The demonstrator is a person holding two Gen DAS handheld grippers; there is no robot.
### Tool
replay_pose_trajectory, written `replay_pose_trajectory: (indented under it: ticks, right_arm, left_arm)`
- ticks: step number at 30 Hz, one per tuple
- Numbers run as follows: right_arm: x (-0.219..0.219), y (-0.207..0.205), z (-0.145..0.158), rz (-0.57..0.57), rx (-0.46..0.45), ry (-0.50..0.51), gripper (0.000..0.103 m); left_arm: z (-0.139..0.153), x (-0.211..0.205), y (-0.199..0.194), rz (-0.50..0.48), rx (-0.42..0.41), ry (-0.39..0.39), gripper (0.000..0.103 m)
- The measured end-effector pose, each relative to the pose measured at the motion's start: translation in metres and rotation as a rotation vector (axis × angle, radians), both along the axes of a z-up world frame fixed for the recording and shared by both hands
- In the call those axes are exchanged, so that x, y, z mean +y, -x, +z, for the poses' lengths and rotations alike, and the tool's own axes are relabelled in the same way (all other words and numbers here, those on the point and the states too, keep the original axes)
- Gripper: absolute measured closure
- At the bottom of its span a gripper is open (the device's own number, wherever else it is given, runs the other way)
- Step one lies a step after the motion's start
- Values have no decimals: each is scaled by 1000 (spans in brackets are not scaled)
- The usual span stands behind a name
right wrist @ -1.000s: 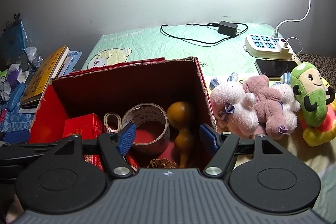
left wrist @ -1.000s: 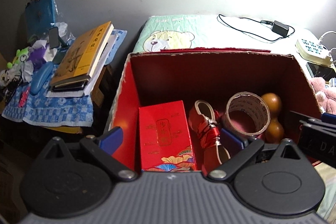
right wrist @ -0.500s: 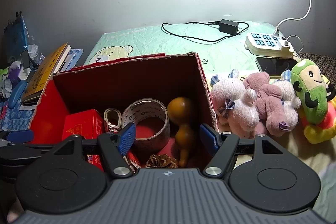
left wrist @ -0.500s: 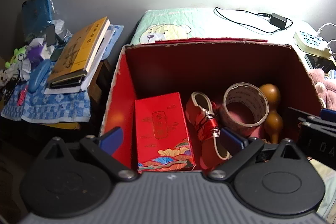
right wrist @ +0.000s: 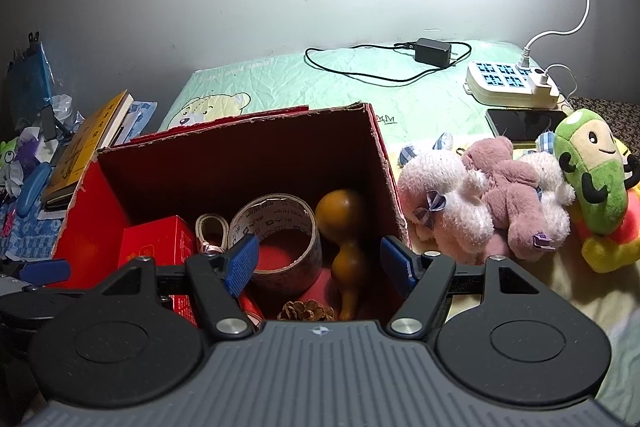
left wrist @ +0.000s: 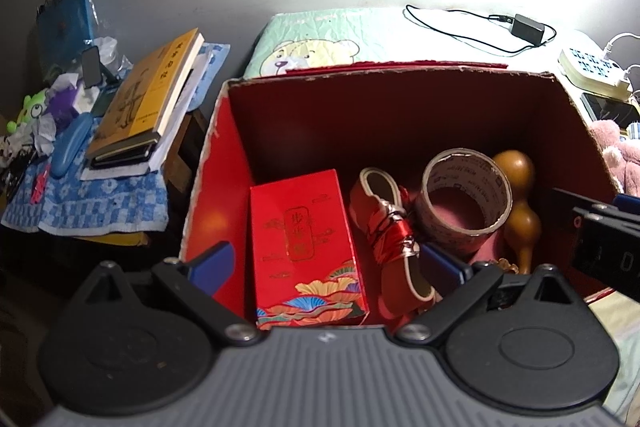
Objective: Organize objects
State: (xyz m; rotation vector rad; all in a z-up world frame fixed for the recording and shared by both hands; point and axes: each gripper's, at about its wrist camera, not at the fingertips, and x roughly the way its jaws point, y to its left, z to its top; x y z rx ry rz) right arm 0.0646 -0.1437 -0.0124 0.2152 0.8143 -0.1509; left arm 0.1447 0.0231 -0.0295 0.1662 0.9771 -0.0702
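Cardboard box [left wrist: 216, 163], glossy tape ring [right wrist: 276, 243], smooth gourd [right wrist: 344, 247], both grippers [left wrist: 324, 263] [right wrist: 316, 259] spread, empty.

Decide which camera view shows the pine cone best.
Right wrist view: the pine cone lies in plain sight beside the gourd. The left wrist view shows only a sliver behind a finger.

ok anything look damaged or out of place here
The red cardboard box has frayed, torn rim edges. Plush toys lie heaped on the bed beside it, not inside. Both grippers' jaws are open and empty.
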Motion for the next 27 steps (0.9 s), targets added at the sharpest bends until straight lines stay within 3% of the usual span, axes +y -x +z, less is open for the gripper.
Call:
replay_pose_trajectory:
  ticks: [27]
  right_arm:
    - [-3,-9,-14,-11,36,-15,33]
  left_arm:
    - [-22,3,-19,-9,87,50,9]
